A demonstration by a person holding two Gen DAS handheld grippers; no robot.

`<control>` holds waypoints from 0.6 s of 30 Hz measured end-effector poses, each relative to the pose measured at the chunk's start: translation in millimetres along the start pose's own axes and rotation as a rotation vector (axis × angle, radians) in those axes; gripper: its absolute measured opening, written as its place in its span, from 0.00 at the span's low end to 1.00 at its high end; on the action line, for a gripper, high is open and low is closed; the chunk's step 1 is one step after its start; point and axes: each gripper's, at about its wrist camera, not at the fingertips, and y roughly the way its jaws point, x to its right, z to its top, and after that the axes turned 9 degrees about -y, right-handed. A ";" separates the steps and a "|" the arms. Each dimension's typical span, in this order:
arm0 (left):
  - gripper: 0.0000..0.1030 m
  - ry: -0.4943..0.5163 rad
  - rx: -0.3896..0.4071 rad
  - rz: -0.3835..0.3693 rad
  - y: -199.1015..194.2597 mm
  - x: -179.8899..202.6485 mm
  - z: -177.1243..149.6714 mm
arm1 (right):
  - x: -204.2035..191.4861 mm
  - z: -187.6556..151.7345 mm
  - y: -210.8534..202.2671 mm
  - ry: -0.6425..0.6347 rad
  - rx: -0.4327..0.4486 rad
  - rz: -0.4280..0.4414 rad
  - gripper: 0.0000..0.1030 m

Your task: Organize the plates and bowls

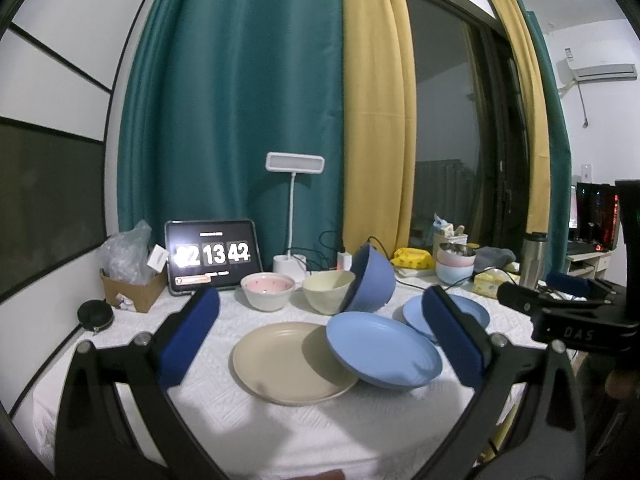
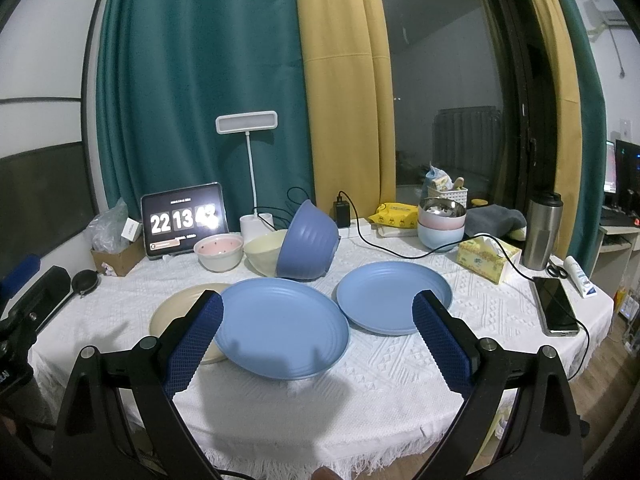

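Note:
A beige plate point(image 1: 288, 362) lies on the white tablecloth. A blue plate point(image 1: 382, 354) point(image 2: 280, 328) leans tilted on its right edge. A second blue plate point(image 2: 394, 296) point(image 1: 470, 312) lies flat to the right. Behind stand a pink-lined bowl point(image 1: 267, 290) point(image 2: 219, 252), a cream bowl point(image 1: 326, 290) point(image 2: 264, 254) and a dark blue bowl point(image 1: 370, 278) point(image 2: 308, 240) tipped on its side against the cream one. My left gripper point(image 1: 320, 328) is open and empty above the plates. My right gripper point(image 2: 318, 328) is open and empty over the tilted blue plate.
A tablet clock point(image 2: 184, 220), a desk lamp point(image 2: 248, 124), a cardboard box point(image 1: 130, 288) and a round black case point(image 1: 95, 314) stand at back left. Stacked bowls point(image 2: 442, 222), a tissue box point(image 2: 486, 258), a steel tumbler point(image 2: 542, 230), a phone point(image 2: 556, 312) and cables lie right.

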 end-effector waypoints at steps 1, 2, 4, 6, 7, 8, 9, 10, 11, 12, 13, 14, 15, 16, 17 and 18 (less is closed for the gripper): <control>0.99 0.001 0.001 0.001 -0.2 0.2 -0.1 | 0.0 -0.1 0.1 0.000 0.000 0.000 0.95; 0.99 0.001 0.001 0.001 -0.2 0.2 0.0 | 0.0 0.2 0.0 0.000 0.001 0.000 0.95; 0.99 0.001 0.001 0.001 -0.1 0.2 -0.2 | 0.0 0.3 0.0 0.000 0.001 0.000 0.95; 0.99 0.001 0.001 0.001 -0.1 0.1 -0.2 | 0.1 0.2 0.0 0.000 0.001 0.001 0.95; 0.99 0.001 0.000 0.001 0.0 0.1 -0.2 | 0.2 0.1 0.1 0.000 0.001 0.001 0.95; 0.99 0.002 0.000 0.001 -0.1 0.1 -0.3 | 0.2 0.6 -0.1 0.000 0.000 0.001 0.95; 0.99 0.002 0.000 0.001 -0.2 0.1 0.0 | 0.2 0.4 -0.2 -0.001 0.001 0.001 0.95; 0.99 0.002 0.001 0.001 -1.3 0.4 0.7 | 0.8 -3.0 1.2 -0.001 0.001 0.001 0.95; 0.99 0.001 0.001 0.002 -1.2 0.3 0.8 | 0.8 -3.0 1.1 0.000 0.001 0.001 0.95; 0.99 0.001 0.000 0.001 -1.1 0.3 0.6 | 0.8 -3.1 1.3 0.000 0.001 0.002 0.95; 0.99 0.002 0.000 0.001 -1.2 0.4 0.4 | 0.8 -2.9 1.2 -0.001 0.000 0.001 0.95; 0.99 0.002 -0.001 0.001 -1.3 0.5 0.7 | 0.9 -3.9 1.7 0.000 -0.001 0.001 0.95; 0.99 0.002 -0.002 0.000 -1.3 0.3 0.7 | 0.7 -2.8 1.2 0.000 -0.001 0.001 0.95; 0.99 0.003 -0.003 0.000 -1.1 0.7 0.7 | 0.5 -2.6 1.1 0.000 -0.001 0.001 0.95; 0.99 0.003 -0.004 0.000 -1.0 0.6 1.0 | 0.3 -2.0 0.9 0.000 0.000 0.001 0.95; 0.99 0.003 -0.006 0.000 0.0 1.2 0.5 | -0.3 -3.2 0.8 0.000 -0.002 0.001 0.95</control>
